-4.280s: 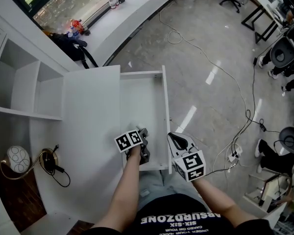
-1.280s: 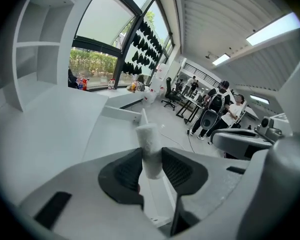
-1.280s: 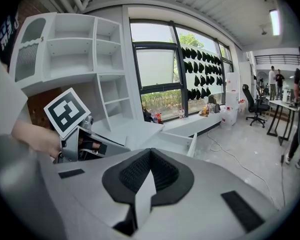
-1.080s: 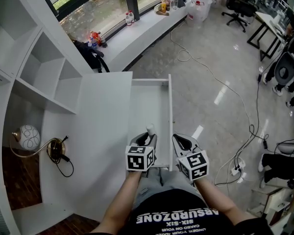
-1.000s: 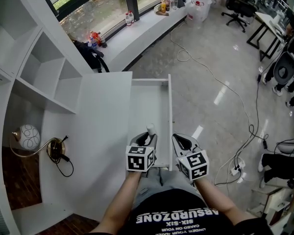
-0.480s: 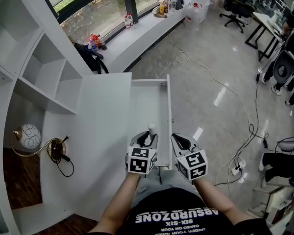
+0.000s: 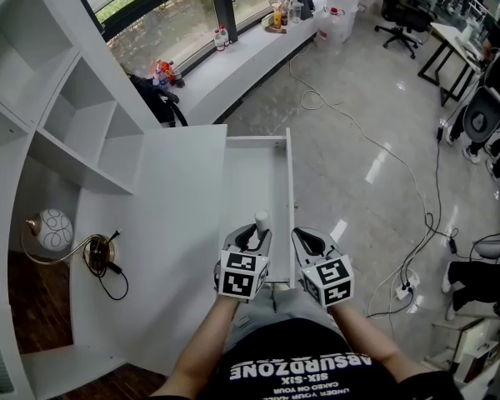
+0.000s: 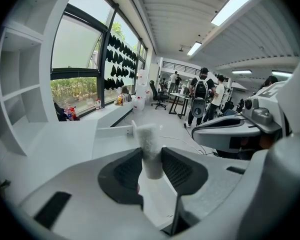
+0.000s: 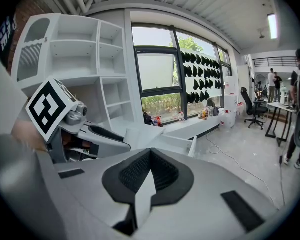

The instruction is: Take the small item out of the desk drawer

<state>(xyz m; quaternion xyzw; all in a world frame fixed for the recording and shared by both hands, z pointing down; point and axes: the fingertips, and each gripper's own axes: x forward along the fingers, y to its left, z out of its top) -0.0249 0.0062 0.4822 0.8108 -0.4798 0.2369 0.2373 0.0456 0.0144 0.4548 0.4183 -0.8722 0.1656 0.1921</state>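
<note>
Both of my bare forearms come up from the bottom edge of the head view and reach forward side by side over the near end of the open desk drawer [image 7: 257,182]. Each hand is wrapped around its handle under the marker cube.

The left gripper [image 7: 253,234] [image 8: 152,168] points away from my body over the drawer's front part. Its dark ribbed pads press on both sides of a small white cylinder [image 7: 261,221] [image 8: 149,148]. The cylinder stands upright in the grip, its top well clear above the fingertips. In the left gripper view its lower end hangs free, with the drawer floor showing below it.

The right gripper [image 7: 307,238] [image 9: 149,170] lies just beside the left one, near it but not touching, over the drawer's right side wall. It points the same way. Its two pads meet at the tips and nothing sits between them.

The white desk top [image 7: 162,223] runs along the drawer's left side.

As for writing, my black T-shirt [image 7: 304,365] carries white print that reads upside down from the head camera: "ABSURDZONE", with "SIX-SIX" beneath it. The finer lines under that are too small for me to read. Each cube shows only black-and-white square markers, no words.
</note>
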